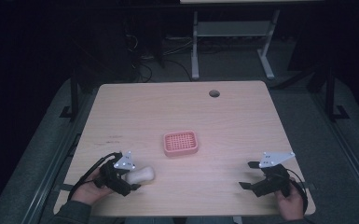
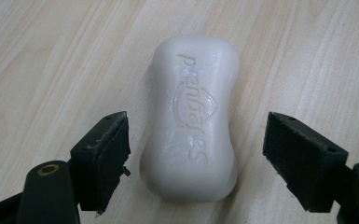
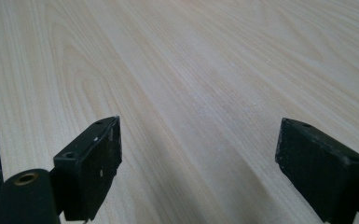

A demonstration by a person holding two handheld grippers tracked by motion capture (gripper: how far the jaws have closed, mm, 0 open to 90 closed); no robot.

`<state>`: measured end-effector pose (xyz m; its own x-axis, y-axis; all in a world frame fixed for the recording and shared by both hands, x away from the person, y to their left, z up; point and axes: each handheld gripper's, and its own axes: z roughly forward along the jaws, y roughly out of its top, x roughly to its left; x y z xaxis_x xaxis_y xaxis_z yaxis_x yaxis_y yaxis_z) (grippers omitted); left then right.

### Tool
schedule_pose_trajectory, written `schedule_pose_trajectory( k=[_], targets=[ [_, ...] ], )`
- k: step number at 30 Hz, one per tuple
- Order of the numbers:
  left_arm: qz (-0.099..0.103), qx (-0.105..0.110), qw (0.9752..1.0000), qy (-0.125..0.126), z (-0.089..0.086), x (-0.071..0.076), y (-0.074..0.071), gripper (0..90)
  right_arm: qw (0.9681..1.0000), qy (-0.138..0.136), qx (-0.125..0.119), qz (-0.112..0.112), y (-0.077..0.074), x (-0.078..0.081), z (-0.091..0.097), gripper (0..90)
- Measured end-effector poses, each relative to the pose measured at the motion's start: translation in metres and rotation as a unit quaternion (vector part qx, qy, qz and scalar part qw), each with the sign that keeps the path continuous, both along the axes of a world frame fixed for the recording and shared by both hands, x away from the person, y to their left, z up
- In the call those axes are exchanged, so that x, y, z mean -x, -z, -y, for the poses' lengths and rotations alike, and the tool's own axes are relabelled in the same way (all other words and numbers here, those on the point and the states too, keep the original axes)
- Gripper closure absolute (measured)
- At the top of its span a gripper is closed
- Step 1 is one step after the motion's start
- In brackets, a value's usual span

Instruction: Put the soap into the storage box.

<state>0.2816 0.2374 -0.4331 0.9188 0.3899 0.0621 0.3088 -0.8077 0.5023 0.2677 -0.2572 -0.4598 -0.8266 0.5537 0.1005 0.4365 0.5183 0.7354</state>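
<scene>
A white bar of soap (image 1: 143,174) with an embossed logo lies flat on the wooden table (image 1: 191,107) near its front left. My left gripper (image 1: 133,177) is open around it. In the left gripper view the soap (image 2: 191,112) lies between the two black pads (image 2: 109,154), with a gap on each side and neither pad touching it. A pink soap dish (image 1: 167,144) with a perforated floor sits at the table's middle, beyond the soap and to its right. Near the front right corner my right gripper (image 1: 248,175) is open over bare wood, with nothing between its fingers (image 3: 198,149).
A round cable hole (image 1: 214,93) is near the table's far edge. Beyond the table stand the legs of another desk (image 1: 196,51) on a dark floor. A hand holds each gripper at the front edge.
</scene>
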Motion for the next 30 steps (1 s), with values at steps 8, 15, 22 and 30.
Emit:
schedule_pose_trajectory(
  k=[8,15,22,30],
  targets=[
    [-0.002,0.000,1.0000,0.006,0.005,-0.004,0.001,23.0,1.0000,0.001,0.000,-0.001,0.000,0.000,0.000,14.2],
    [-0.006,-0.002,0.9999,0.009,0.007,-0.007,0.003,24.2,1.0000,0.000,0.001,0.000,0.000,0.000,0.000,14.1],
    [-0.010,-0.005,0.9999,0.012,0.011,-0.011,0.005,24.5,1.0000,0.000,0.000,0.000,0.000,0.000,0.000,14.2],
    [-0.018,-0.005,0.9997,0.012,0.012,-0.013,0.007,27.5,1.0000,0.000,0.000,-0.001,0.000,0.000,0.000,14.2]
  ],
)
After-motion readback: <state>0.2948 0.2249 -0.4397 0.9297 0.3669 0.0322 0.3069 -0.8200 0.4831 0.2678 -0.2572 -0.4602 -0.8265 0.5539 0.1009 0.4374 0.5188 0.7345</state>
